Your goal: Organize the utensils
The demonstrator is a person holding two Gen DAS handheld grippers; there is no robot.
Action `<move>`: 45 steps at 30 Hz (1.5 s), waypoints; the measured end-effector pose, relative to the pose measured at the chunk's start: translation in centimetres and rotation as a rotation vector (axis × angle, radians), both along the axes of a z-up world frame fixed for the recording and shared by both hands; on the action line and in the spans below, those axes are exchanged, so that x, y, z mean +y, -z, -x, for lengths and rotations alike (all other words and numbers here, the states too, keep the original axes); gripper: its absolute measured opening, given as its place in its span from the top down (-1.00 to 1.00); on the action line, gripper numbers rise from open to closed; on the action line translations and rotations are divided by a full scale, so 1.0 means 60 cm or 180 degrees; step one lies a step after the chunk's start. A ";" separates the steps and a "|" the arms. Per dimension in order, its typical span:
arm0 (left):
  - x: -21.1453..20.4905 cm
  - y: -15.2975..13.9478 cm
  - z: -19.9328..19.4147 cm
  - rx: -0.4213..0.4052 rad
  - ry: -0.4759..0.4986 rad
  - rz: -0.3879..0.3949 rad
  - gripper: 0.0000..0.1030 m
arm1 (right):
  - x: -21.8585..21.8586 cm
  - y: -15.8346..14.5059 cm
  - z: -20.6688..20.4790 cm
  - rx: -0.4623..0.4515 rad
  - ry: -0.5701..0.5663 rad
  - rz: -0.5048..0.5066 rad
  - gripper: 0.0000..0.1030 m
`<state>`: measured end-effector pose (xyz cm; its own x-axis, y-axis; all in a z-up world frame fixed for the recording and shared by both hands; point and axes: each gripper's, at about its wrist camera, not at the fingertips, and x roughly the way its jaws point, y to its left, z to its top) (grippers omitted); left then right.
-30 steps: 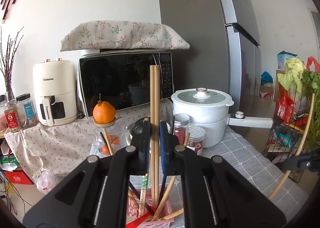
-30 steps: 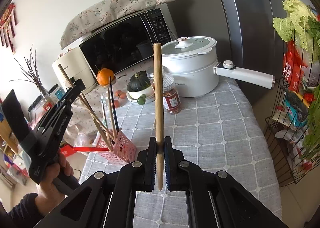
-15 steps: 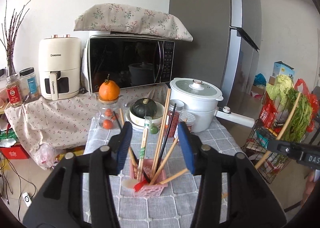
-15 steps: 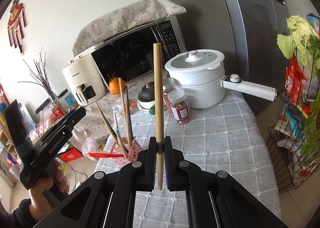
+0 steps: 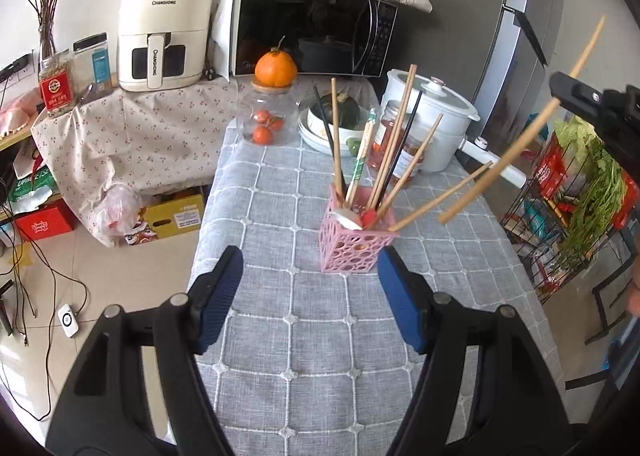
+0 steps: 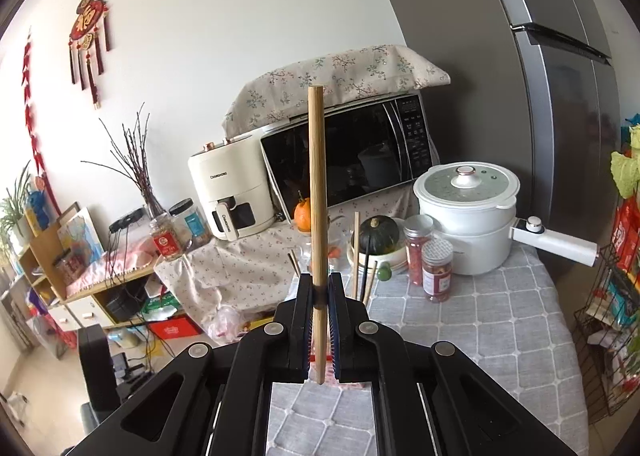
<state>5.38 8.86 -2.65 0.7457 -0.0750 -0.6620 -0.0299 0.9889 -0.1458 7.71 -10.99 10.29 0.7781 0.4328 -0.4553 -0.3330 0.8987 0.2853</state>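
A pink perforated utensil basket stands on the grey checked tablecloth and holds several wooden and black chopsticks plus a red-and-white utensil. My left gripper is open and empty, just in front of the basket. My right gripper is shut on a single wooden chopstick, held upright. In the left wrist view this chopstick slants above and to the right of the basket. The basket is mostly hidden behind the right gripper; only chopstick ends show.
A white electric pot with a long handle, spice jars, a bowl with a green squash and a jar topped by an orange stand behind the basket. Microwave and air fryer behind. A wire vegetable rack stands right.
My left gripper let go of its chopsticks into the basket, opened wide and pulled back and up. My right gripper, still holding its chopstick, moved left toward the basket.
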 end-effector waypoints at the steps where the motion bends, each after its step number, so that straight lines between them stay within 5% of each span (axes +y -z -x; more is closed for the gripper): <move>1: 0.005 0.004 -0.002 0.0028 -0.0013 0.0001 -0.38 | 0.016 0.006 -0.010 -0.0027 0.0021 0.0041 0.86; 11: 0.028 0.006 -0.004 0.0118 -0.0063 0.0111 -0.46 | 0.132 0.112 -0.114 -0.0133 0.0227 0.0684 0.86; 21: 0.028 0.017 -0.017 0.0215 -0.0103 0.0097 -0.55 | 0.146 0.167 -0.154 0.0004 0.0195 0.0614 0.84; 30: 0.006 0.012 -0.009 0.0200 -0.0117 0.0036 -0.81 | 0.069 0.075 -0.090 -0.0081 0.0207 0.0204 -0.07; 35: -0.013 0.008 0.006 0.0223 -0.0140 -0.0066 -0.92 | 0.012 0.039 -0.027 -0.0020 0.0449 0.0327 -0.53; 41: -0.055 0.002 0.028 0.0374 -0.0206 -0.0335 -0.99 | -0.034 0.053 0.042 0.0367 0.0660 0.0657 -1.00; 45: -0.082 -0.006 0.055 0.0337 -0.0216 -0.0415 -0.99 | -0.050 0.068 0.090 0.0413 0.0623 0.0730 -1.00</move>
